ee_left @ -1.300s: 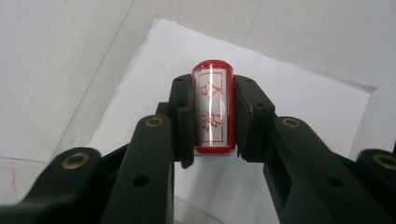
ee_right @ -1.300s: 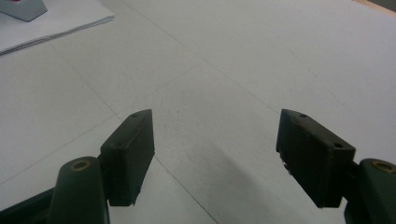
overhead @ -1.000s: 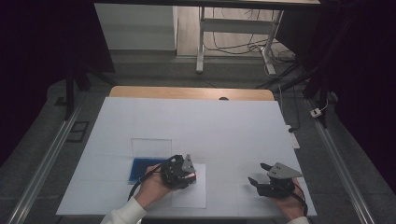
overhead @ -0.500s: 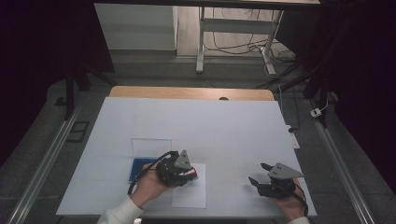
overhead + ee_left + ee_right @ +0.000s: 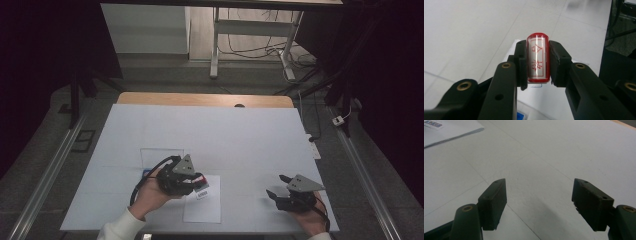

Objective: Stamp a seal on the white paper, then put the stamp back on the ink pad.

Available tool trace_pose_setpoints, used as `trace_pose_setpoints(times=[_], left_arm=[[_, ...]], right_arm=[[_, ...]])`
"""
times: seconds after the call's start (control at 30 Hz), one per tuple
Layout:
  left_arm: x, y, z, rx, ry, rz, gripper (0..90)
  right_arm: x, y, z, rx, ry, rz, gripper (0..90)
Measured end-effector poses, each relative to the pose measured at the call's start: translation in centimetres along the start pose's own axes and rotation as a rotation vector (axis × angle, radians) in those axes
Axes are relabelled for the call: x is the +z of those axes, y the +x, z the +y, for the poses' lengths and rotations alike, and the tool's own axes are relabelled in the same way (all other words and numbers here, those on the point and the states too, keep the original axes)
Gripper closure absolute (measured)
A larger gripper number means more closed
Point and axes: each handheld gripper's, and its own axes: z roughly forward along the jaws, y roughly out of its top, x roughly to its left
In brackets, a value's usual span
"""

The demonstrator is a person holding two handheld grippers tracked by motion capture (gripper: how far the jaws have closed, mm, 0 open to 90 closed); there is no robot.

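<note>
Left gripper (image 5: 197,181) lifted off the paper (image 5: 202,207), jaws clamping a red-lettered stamp (image 5: 538,60); right gripper (image 5: 539,203) jaws wide, empty.

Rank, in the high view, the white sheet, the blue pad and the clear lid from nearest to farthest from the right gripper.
From the right gripper:
1. White sheet, to its left, near the table's front edge.
2. Blue pad, farther left, mostly hidden behind the left gripper.
3. Clear lid, just beyond the pad.

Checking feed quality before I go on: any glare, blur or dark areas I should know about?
Left gripper view: a bright glare streak runs down the red stamp clamped in the left gripper; table behind is soft. Right gripper view: the jaws are sharp, the stack of paper blurred. High view: the table is evenly lit, surroundings dark.
</note>
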Motion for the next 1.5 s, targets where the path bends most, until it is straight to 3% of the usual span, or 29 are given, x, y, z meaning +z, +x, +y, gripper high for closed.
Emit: trace_pose_setpoints(times=[0.67, 1.17, 1.5], left_arm=[[-1.7, 2.4, -1.6, -0.073, -0.002, 0.026, 70.4], [-3.0, 4.0, -3.9, -0.132, 0.029, 0.069, 70.4], [-2.9, 4.9, -5.6, -0.164, 0.072, 0.088, 70.3]], right_arm=[[0.0, 0.0, 0.0, 0.002, -0.002, -0.003, 27.6], [0.0, 0.0, 0.0, 0.002, -0.001, -0.003, 27.7], [0.0, 0.0, 0.0, 0.0, -0.002, -0.003, 27.8]])
